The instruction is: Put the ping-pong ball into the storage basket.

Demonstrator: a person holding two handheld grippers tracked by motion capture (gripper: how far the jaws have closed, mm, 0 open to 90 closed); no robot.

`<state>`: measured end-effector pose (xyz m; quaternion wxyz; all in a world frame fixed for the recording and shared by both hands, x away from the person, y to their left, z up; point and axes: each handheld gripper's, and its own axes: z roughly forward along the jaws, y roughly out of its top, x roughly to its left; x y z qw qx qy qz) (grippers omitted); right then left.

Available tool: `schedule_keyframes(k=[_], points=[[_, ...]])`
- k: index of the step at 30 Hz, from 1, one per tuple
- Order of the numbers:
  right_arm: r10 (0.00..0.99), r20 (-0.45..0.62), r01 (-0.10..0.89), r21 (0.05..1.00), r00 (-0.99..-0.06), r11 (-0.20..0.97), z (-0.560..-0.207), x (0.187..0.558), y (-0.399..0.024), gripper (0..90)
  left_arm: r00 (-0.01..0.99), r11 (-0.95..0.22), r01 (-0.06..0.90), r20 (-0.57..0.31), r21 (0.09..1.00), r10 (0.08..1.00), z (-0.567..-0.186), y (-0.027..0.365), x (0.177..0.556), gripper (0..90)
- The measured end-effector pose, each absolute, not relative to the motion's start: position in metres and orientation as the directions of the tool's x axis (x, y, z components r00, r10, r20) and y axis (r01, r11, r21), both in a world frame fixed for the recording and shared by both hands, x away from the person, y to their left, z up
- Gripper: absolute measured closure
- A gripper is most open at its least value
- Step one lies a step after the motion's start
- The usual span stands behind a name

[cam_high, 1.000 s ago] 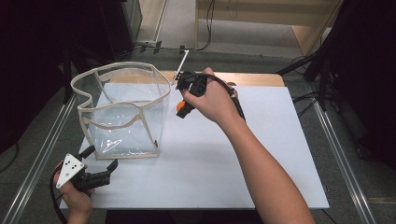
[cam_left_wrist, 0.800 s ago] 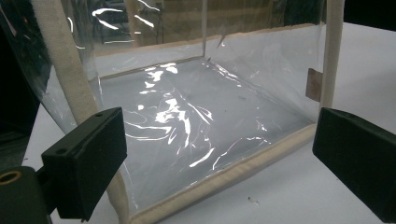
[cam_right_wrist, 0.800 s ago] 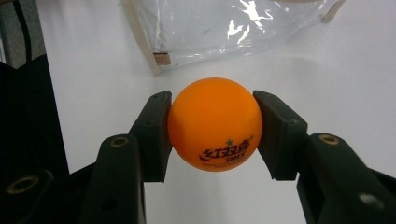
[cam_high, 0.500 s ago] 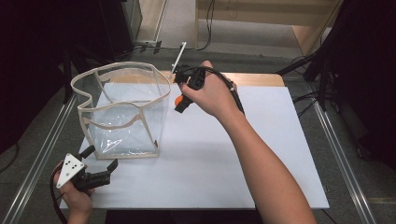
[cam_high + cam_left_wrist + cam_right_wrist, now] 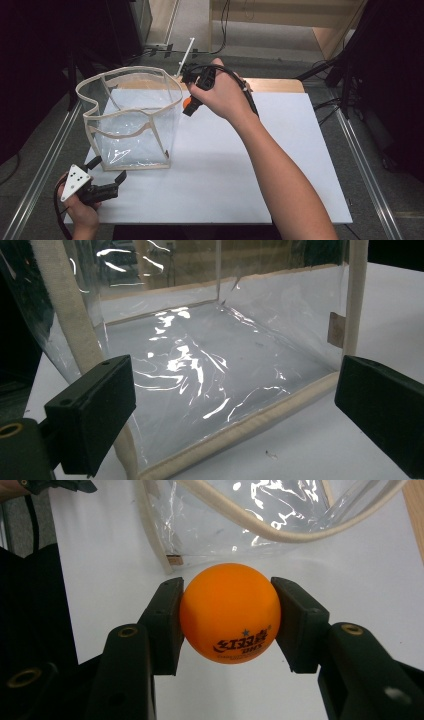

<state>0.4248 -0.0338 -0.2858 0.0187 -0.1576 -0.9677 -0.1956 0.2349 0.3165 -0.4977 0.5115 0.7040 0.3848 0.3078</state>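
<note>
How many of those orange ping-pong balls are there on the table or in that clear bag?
1. The only orange ball is clamped in the right claw, held above the table beside the clear bag. The bag looks empty; the hand could hide another.

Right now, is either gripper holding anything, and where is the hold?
The right gripper holds an orange ball, its jaws pressed on opposite sides. The left gripper is open and holds nothing, facing the clear bag.
</note>
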Motion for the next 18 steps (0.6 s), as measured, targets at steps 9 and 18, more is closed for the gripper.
schedule_keyframes(k=[9, 18], points=[[0.294, 0.102, 0.311, 0.378, -0.950, 0.872, -0.279, 0.430, -0.028, 48.6, 0.518, -0.187, 0.226, 0.045, 0.956, 0.854, -0.498, 0.316, 0.235, 3.6], [0.284, 0.106, 0.303, 0.384, -0.953, 0.872, -0.275, 0.436, -0.018, 48.6, 0.520, -0.192, 0.226, 0.049, 0.955, 0.853, -0.498, 0.315, 0.235, 3.6]])
